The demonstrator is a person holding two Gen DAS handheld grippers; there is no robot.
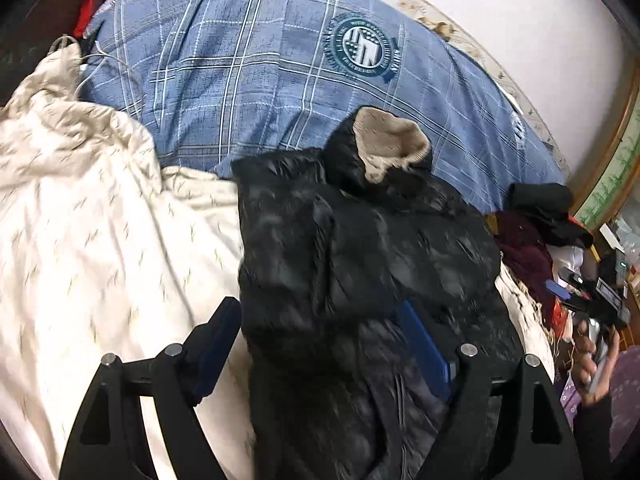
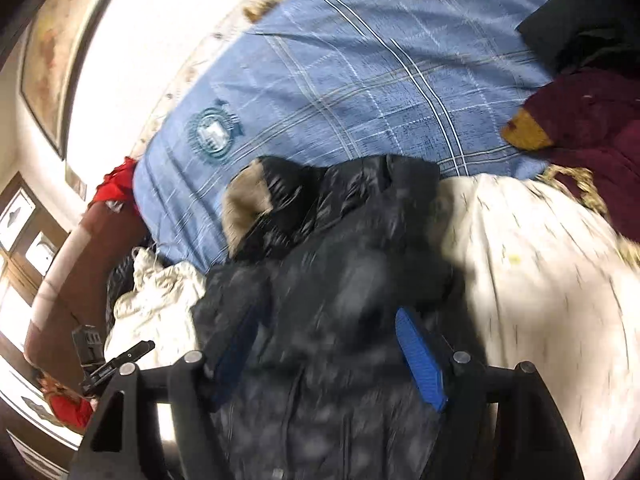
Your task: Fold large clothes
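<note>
A black puffer jacket (image 1: 360, 256) with a tan knit cuff (image 1: 390, 140) lies bunched on the bed; it also shows in the right wrist view (image 2: 344, 264), cuff (image 2: 244, 204) at its far left. My left gripper (image 1: 320, 328) is open, its blue-padded fingers (image 1: 424, 348) spread around the near end of the jacket, the fabric lying between them. My right gripper (image 2: 328, 340) is open too, fingers (image 2: 420, 360) on either side of the jacket's near part. The frames are blurred.
A cream bedspread (image 1: 92, 248) lies under and left of the jacket, over a blue plaid quilt (image 1: 240, 64). A maroon garment (image 2: 592, 128) and dark clothes (image 1: 544, 200) sit at the right. A person's hand holding the other gripper (image 1: 596, 344) shows at the right edge.
</note>
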